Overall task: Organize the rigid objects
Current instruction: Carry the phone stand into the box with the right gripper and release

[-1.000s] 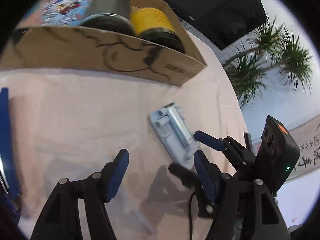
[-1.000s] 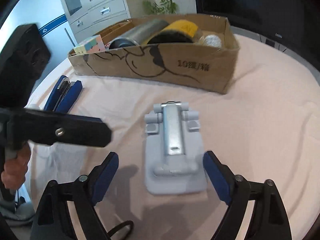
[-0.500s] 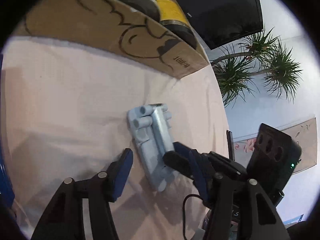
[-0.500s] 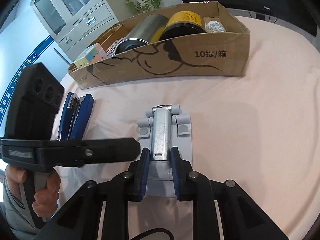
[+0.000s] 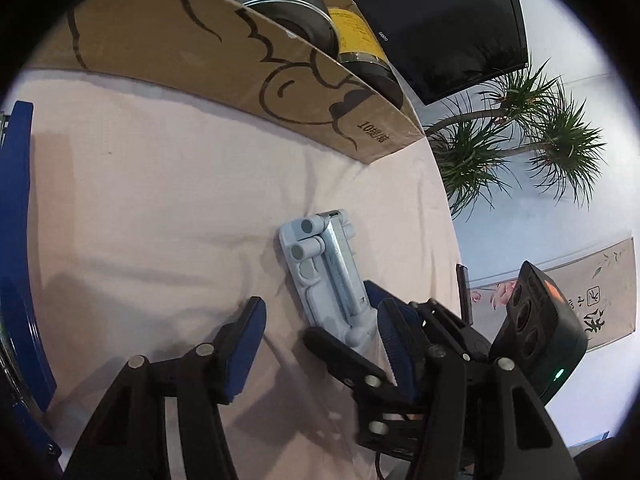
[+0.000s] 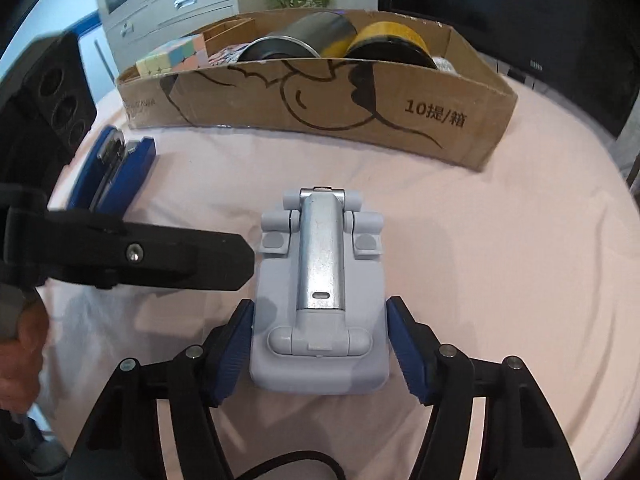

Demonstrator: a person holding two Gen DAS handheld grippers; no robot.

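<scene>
A pale blue folding phone stand [image 6: 320,292] with a metal arm lies flat on the pink tablecloth, in front of the cardboard box [image 6: 360,112]. My right gripper [image 6: 320,354] has a blue pad at each side of the stand's near end, at or almost at its edges; whether they press on it is unclear. My left gripper [image 5: 320,354] is open and empty just left of the stand [image 5: 328,276], its finger [image 6: 160,256] reaching in from the left. The right gripper's fingers [image 5: 394,344] reach the stand's near end in the left wrist view.
The box [image 5: 224,60] holds a grey can [image 6: 296,40], a yellow spool [image 6: 384,44] and a colourful cube [image 6: 176,54]. A blue stapler [image 6: 114,168] lies at the table's left, also at the left edge of the left wrist view [image 5: 16,240]. A dark monitor [image 5: 440,20] stands behind.
My right gripper had pinched the stand's metal arm half a second ago; its fingers now stand wide at the sides of the base. The view has shifted nearer the box.
</scene>
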